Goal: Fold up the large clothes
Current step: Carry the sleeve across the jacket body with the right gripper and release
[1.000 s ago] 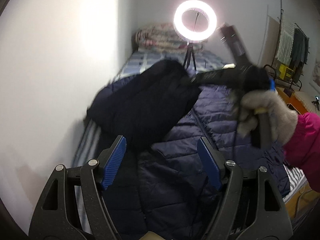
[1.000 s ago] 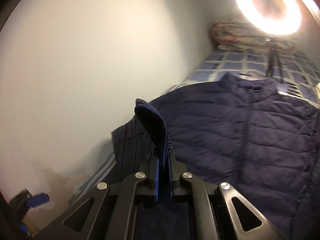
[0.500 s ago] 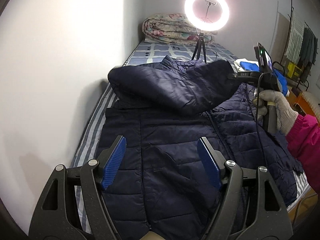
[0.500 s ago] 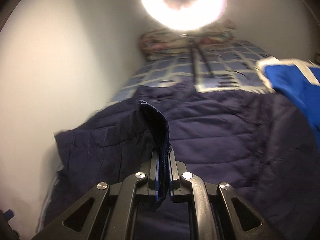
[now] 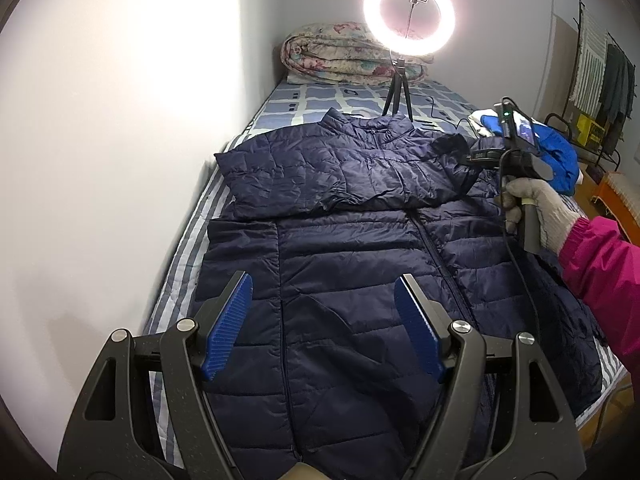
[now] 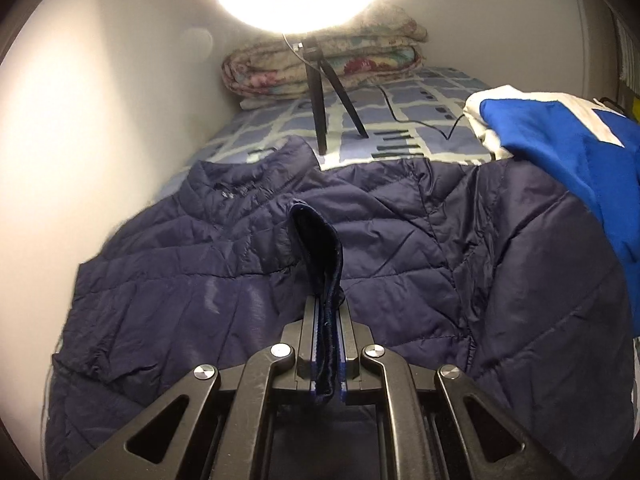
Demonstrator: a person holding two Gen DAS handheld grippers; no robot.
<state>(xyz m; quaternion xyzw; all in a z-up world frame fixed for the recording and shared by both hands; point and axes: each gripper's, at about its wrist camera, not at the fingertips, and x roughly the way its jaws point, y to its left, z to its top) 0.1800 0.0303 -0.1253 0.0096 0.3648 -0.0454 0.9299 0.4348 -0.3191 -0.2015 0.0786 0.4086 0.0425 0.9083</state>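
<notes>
A dark navy quilted jacket (image 5: 360, 264) lies front up on the bed, collar toward the far end. Its left sleeve (image 5: 344, 176) is folded across the chest. My right gripper (image 5: 466, 157) is shut on that sleeve's cuff (image 6: 320, 248) and holds it over the jacket's right chest. The jacket also fills the right wrist view (image 6: 440, 248). My left gripper (image 5: 322, 328) is open and empty, hovering above the jacket's lower front.
A ring light on a tripod (image 5: 408, 12) stands on the bed behind the collar. A folded floral quilt (image 5: 344, 56) lies at the head end. A blue and white garment (image 6: 568, 148) sits at the right. A white wall (image 5: 120, 120) runs along the left.
My right gripper has carried the sleeve cuff from the left across the chest to the right and lowered it; the sleeve now lies flatter. My left gripper stayed open and pulled back.
</notes>
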